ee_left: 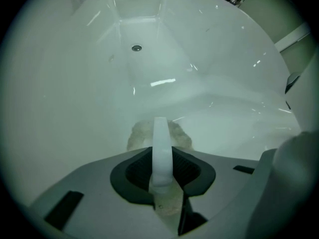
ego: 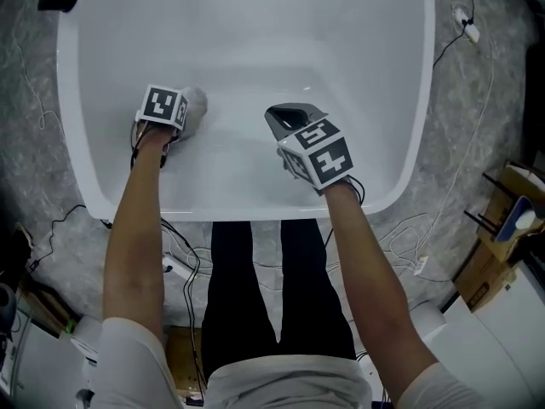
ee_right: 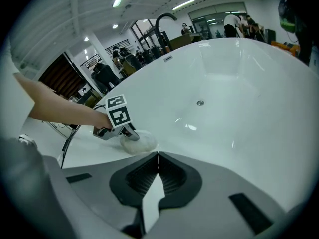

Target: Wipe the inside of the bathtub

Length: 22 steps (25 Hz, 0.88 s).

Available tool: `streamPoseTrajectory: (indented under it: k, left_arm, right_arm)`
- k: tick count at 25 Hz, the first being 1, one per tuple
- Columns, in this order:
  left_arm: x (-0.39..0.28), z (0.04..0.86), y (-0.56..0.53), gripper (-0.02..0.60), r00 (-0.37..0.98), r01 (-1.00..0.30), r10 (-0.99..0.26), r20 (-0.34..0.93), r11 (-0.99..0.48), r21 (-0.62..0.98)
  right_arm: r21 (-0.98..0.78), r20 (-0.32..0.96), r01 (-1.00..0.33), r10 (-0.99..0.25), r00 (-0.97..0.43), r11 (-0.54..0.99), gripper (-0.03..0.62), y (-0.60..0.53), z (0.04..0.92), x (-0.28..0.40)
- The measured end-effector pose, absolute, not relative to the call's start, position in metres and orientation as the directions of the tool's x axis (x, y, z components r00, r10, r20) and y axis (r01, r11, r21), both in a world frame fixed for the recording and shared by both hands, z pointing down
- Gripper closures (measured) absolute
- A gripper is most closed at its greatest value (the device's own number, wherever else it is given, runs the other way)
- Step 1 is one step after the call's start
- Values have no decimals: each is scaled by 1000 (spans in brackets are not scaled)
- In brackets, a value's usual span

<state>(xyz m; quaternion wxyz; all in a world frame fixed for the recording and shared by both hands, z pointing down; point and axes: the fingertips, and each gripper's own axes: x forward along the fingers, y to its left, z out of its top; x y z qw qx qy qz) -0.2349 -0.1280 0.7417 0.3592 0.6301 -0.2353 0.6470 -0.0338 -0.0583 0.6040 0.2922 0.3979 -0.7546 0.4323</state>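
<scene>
The white bathtub fills the head view, and its drain shows on the tub floor in the left gripper view. My left gripper is shut on a whitish cloth, pressed against the tub's inner left wall. That cloth bulges out on both sides of the closed left gripper. My right gripper hovers inside the tub near its front wall. Seen up close, the right gripper is shut with nothing in it. The same view shows the left gripper on the cloth, and the drain.
Cables run over the grey floor around the tub. A cardboard box stands at the right. A dark object sits by the tub's far left rim. A black faucet rises behind the tub, with people standing beyond it.
</scene>
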Motion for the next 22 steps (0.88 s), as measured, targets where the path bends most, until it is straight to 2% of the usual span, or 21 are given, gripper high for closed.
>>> streamPoseTrajectory:
  k: [8, 13, 22]
  left_arm:
    - [-201, 647, -107, 480, 168, -771, 91, 981, -608, 189]
    - [-177, 583, -76, 480, 259, -752, 50, 965, -616, 233]
    - [-129, 440, -29, 480, 421, -753, -120, 899, -599, 273]
  right_arm:
    - [-384, 750, -857, -426, -506, 342, 576, -34, 526, -9]
    - [-408, 680, -855, -518, -519, 321, 576, -2, 473, 13]
    - [-368, 625, -873, -609, -488, 320, 576, 50, 370, 50]
